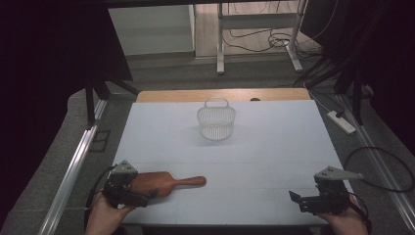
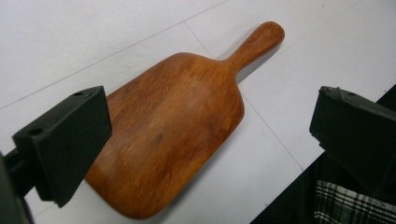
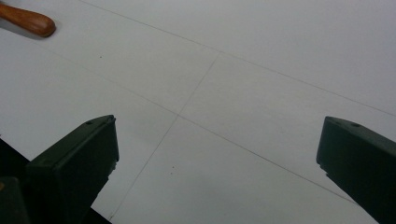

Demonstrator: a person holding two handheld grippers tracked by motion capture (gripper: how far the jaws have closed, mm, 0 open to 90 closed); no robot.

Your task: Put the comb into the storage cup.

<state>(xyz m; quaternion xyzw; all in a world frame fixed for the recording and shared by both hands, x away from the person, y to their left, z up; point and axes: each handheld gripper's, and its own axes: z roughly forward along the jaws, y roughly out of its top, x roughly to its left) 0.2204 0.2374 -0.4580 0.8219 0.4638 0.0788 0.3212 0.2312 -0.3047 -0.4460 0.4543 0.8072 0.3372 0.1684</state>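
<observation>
Board: brown wooden paddle board lay near-left, handle pointing right
Left gripper: nearer, jaws released over its blade
Right gripper: released, well apart

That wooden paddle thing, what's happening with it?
A person holds a gripper in each hand at a white table. The left gripper hangs open over the wide end of the wooden paddle, which lies flat, not yet grabbed. The right gripper waits open over bare table. A white basket stands farther back.
</observation>
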